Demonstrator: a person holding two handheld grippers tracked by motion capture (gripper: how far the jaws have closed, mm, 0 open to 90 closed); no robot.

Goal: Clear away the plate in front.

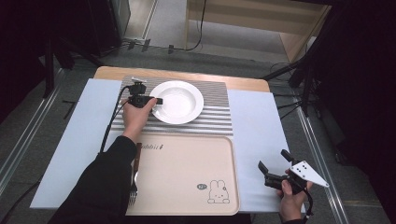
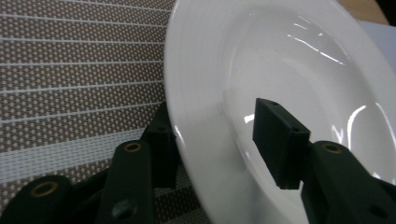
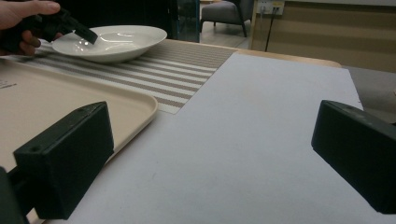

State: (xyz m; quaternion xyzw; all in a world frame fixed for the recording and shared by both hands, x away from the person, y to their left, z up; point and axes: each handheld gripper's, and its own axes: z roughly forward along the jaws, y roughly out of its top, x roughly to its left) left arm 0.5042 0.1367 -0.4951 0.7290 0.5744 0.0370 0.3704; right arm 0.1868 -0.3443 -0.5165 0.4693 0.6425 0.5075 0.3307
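Note:
A white deep plate (image 1: pixel 180 101) (image 2: pixel 280 56) (image 3: pixel 112 39) sits on a brown-and-white striped placemat (image 1: pixel 215 116). My left gripper (image 1: pixel 156 101) (image 2: pixel 219 135) is at the plate's left rim. One jaw lies outside and under the rim, the other reaches over into the bowl, so the rim stands between them. The inner pad appears to hover just off the glaze. At the near right my right gripper (image 1: pixel 272 159) (image 3: pixel 210 154) is held over the pale table cover, jaws wide apart with nothing between them.
A beige tray (image 1: pixel 187 172) (image 3: pixel 46 102) with a rabbit drawing lies in front of the placemat. A fork (image 1: pixel 134 186) rests along its left edge, under my left sleeve. The pale cover (image 1: pixel 257 126) spreads to the right of the tray.

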